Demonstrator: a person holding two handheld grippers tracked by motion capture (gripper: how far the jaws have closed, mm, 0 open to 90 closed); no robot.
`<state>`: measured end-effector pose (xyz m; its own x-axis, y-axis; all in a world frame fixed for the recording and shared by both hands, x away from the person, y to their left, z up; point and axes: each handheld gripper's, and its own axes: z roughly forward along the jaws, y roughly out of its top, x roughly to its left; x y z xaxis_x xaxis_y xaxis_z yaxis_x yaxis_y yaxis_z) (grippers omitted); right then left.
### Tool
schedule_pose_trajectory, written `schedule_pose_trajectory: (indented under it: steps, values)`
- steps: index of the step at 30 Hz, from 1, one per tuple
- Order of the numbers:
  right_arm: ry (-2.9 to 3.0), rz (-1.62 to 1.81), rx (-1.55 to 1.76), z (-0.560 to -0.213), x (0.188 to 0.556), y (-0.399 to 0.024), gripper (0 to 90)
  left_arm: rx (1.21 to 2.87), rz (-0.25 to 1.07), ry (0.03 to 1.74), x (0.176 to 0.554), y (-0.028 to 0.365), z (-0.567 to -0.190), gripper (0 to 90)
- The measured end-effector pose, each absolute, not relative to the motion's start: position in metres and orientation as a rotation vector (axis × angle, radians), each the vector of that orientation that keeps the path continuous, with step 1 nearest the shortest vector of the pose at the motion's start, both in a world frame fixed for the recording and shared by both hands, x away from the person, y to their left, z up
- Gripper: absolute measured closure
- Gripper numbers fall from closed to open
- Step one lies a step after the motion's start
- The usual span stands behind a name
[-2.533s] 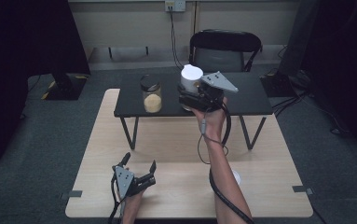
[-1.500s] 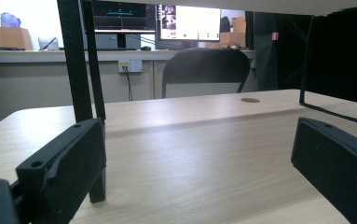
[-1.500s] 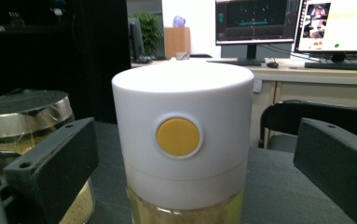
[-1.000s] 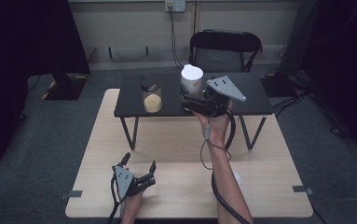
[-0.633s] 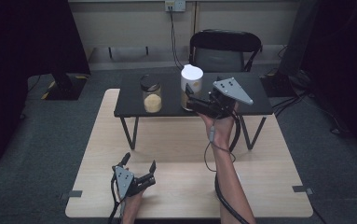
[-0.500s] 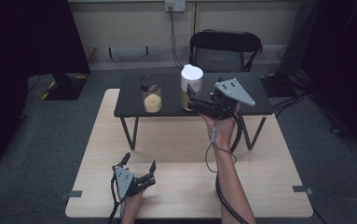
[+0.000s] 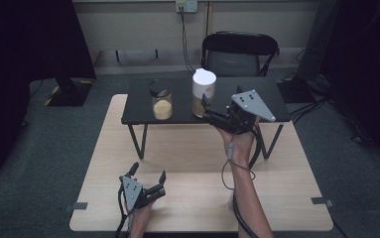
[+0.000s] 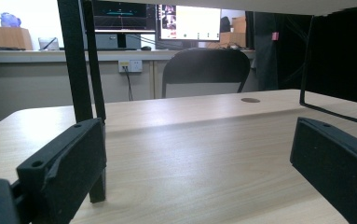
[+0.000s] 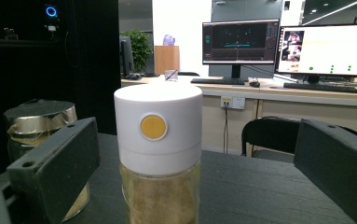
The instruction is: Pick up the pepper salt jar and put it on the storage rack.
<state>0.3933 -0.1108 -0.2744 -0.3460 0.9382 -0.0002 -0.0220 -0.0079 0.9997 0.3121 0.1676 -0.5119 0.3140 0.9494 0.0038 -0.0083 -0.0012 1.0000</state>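
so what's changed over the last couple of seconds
The right gripper let go of the white-capped jar and drew back toward the person; its fingers now stand open, apart from it. The jar stands on the black table. The left gripper and the other jar stayed put.

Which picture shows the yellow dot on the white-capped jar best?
The right gripper view: the white-capped jar stands close, yellow dot facing the camera. In the high view the jar is small and far, the dot just a speck.
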Motion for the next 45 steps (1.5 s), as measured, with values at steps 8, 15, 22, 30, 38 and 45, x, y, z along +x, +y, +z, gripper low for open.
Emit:
schedule_pose_trajectory:
  steps: [8,15,22,30,38,45]
  values:
    - [1.429,1.462,0.986,-0.277,0.379,-0.119,0.0,1.339,0.976,0.964,0.312,0.168,-0.512,2.9]
    - [1.411,1.457,0.987,-0.280,0.373,-0.125,0.0,1.339,0.976,0.964,0.312,0.168,-0.512,2.9]
    - [1.379,1.445,0.972,-0.283,0.362,-0.131,0.0,1.339,0.976,0.964,0.312,0.168,-0.512,2.9]
    - [1.379,1.443,0.972,-0.288,0.353,-0.141,0.3,1.340,0.977,0.964,0.312,0.168,-0.512,2.9]
    - [1.357,1.448,0.973,-0.289,0.345,-0.150,0.3,1.339,0.977,0.964,0.312,0.168,-0.512,2.9]
    - [1.348,1.427,0.983,-0.290,0.340,-0.157,0.2,1.339,0.977,0.964,0.312,0.168,-0.512,2.9]
